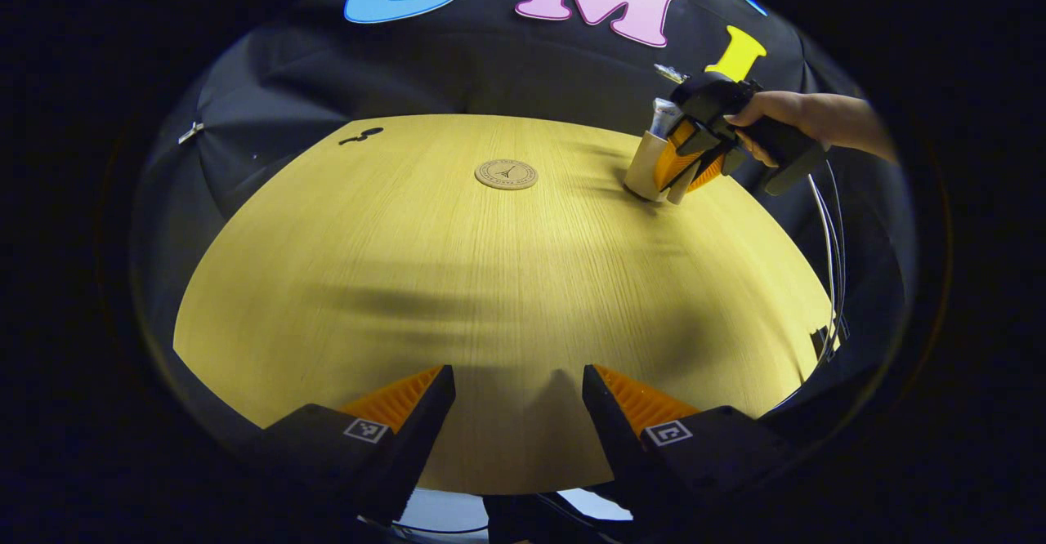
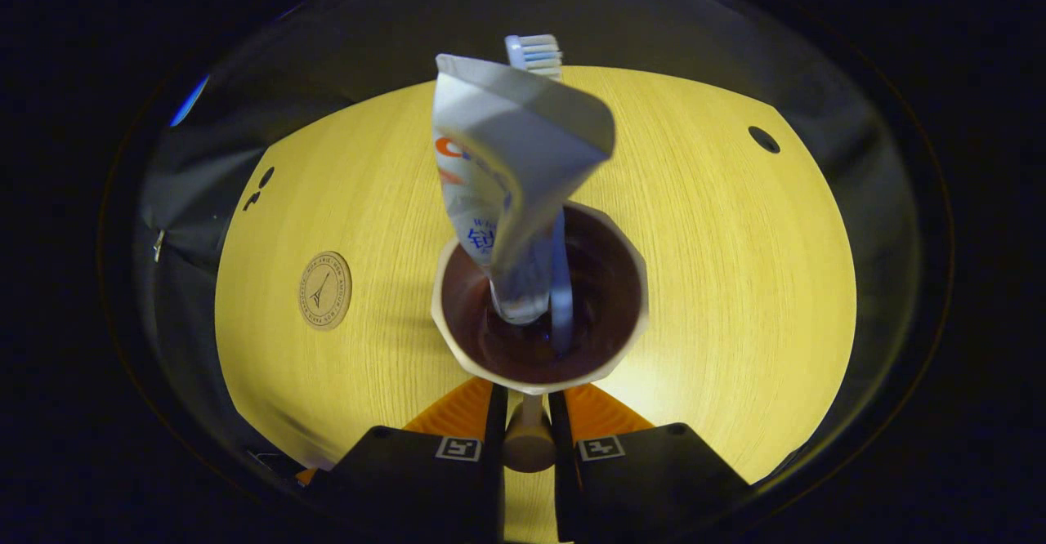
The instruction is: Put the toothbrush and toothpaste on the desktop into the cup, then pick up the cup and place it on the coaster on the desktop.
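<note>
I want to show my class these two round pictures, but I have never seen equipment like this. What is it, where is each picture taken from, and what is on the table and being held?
A person holds a two-finger gripper in each hand, and each carries a forward-looking fisheye camera. The left gripper view shows its own open left gripper above the yellow wooden desktop, with the round tan coaster farther off and a hand working the other gripper. In the right gripper view, the right gripper is shut on the handle of the beige cup, which holds the white toothpaste tube and the white toothbrush.
</note>
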A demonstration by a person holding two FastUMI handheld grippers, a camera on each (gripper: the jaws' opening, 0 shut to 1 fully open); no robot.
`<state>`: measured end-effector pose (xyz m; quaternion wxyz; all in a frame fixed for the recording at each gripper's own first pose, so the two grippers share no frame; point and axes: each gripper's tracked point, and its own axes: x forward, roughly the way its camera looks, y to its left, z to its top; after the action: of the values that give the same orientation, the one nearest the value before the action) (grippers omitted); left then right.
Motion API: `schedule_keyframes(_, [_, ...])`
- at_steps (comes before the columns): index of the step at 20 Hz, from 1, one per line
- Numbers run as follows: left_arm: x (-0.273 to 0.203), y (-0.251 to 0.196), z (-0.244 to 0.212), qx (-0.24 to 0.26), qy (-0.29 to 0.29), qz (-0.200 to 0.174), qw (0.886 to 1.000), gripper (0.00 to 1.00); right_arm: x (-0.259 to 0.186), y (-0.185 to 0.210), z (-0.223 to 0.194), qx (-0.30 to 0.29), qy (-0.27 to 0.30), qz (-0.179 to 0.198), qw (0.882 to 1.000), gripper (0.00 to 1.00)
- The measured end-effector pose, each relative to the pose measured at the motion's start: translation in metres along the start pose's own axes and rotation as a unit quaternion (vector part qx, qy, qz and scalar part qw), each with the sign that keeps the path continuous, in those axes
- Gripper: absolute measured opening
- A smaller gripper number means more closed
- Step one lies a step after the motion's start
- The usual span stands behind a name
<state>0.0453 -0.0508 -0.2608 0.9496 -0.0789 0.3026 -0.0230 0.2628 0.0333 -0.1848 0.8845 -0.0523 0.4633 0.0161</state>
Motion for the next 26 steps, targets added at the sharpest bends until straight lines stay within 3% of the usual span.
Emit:
schedule_keyframes(6, [-0.001,0.007,-0.001,-0.002,-0.002,-0.003,1.000,0.98,-0.013,0.047,0.017,-0.051,-0.019,0.020,0.998,0.28])
schedule_keyframes(13, [-0.004,0.025,0.006,0.004,-0.014,0.003,1.000,0.98,-0.016,0.131,0.030,-0.104,-0.030,0.054,0.993,0.28])
schedule_keyframes(19, [-0.019,0.044,0.019,-0.048,-0.030,0.022,0.998,0.98,-0.002,0.184,0.028,-0.153,-0.024,0.065,0.986,0.28])
schedule_keyframes(26, [-0.036,0.070,0.037,-0.086,-0.050,0.043,0.994,0.97,0.028,0.212,0.014,-0.190,-0.002,0.056,0.980,0.28])
